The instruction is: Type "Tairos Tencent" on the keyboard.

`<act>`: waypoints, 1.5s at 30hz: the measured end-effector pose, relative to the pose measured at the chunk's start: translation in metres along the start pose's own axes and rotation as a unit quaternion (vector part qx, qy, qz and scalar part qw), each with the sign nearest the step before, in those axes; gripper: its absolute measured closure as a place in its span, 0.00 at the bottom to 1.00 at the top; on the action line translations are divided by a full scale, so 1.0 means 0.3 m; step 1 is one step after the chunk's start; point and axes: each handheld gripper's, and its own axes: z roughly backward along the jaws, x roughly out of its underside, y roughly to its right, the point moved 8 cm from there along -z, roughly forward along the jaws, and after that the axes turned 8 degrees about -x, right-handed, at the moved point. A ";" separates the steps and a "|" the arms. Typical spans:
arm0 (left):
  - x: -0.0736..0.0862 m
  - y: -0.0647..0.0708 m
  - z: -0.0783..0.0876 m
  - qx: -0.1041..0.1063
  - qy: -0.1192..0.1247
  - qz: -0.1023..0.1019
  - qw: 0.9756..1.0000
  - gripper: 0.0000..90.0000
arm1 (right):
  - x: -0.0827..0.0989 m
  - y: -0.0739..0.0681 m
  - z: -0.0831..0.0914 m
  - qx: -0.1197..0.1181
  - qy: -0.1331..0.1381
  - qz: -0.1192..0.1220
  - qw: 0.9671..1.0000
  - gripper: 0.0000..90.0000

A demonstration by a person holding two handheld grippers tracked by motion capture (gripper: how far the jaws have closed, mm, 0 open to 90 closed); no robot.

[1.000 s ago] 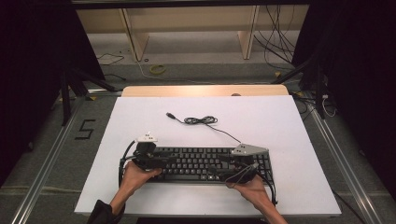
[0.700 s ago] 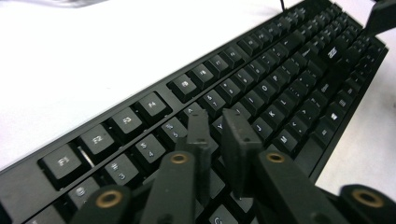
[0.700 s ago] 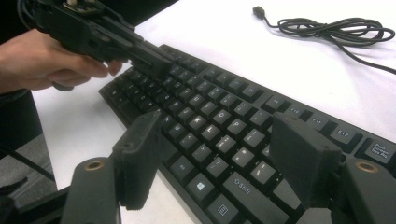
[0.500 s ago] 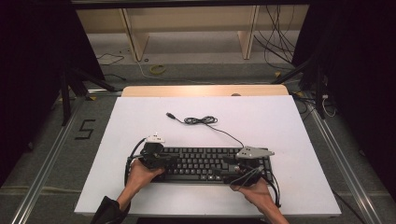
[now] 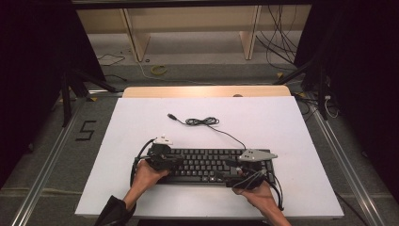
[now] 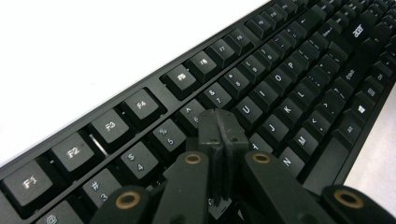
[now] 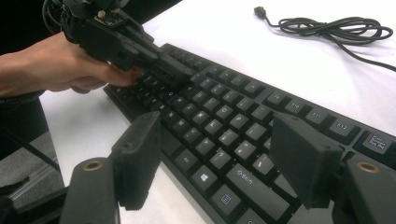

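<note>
A black keyboard (image 5: pixel 207 165) lies across the near part of the white table (image 5: pixel 282 122). Its cable (image 5: pixel 202 121) runs back to a loose coil with the USB plug (image 5: pixel 171 116) free. My left gripper (image 5: pixel 175 162) is over the keyboard's left half. In the left gripper view it (image 6: pixel 218 128) is shut with nothing in it, tips on or just above the keyboard (image 6: pixel 289 93) near the number row. My right gripper (image 5: pixel 231 173) is at the right half. It (image 7: pixel 219 144) stands open over the keys (image 7: pixel 224 126) by the front edge, facing the left gripper (image 7: pixel 154 60).
The coiled cable (image 7: pixel 327 25) lies on bare white table behind the keyboard. A wooden strip (image 5: pixel 207 91) borders the table's far edge. Beyond it are shelf legs and loose wires on the floor, and a "5" mark (image 5: pixel 85 130) on the floor at left.
My left gripper has slid rightward along the keyboard. The right gripper has barely shifted.
</note>
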 end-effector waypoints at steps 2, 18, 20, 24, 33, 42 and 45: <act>0.000 0.001 -0.001 -0.003 0.001 -0.001 1.000 0.99 | 0.000 0.000 0.003 0.001 0.001 -0.001 1.000 0.39; -0.029 0.005 0.055 0.022 0.040 0.026 0.999 0.74 | -0.001 0.009 0.010 0.004 0.007 0.000 1.000 0.39; -0.030 0.006 0.063 0.029 0.044 0.030 0.998 0.66 | -0.002 0.010 0.011 0.005 0.007 -0.001 1.000 0.39; -0.036 0.012 0.086 0.044 0.062 0.035 0.996 0.52 | -0.001 0.015 0.018 0.005 0.010 0.001 1.000 0.39; -0.041 0.029 0.147 0.079 0.111 0.051 0.989 0.36 | 0.003 0.020 0.045 0.006 0.022 0.005 1.000 0.38; -0.011 0.053 0.196 0.088 0.136 0.043 0.986 0.31 | 0.006 0.026 0.078 0.009 0.038 0.008 0.999 0.38; -0.002 0.054 0.204 0.088 0.139 0.040 0.986 0.30 | 0.010 0.028 0.089 0.010 0.042 0.009 0.999 0.38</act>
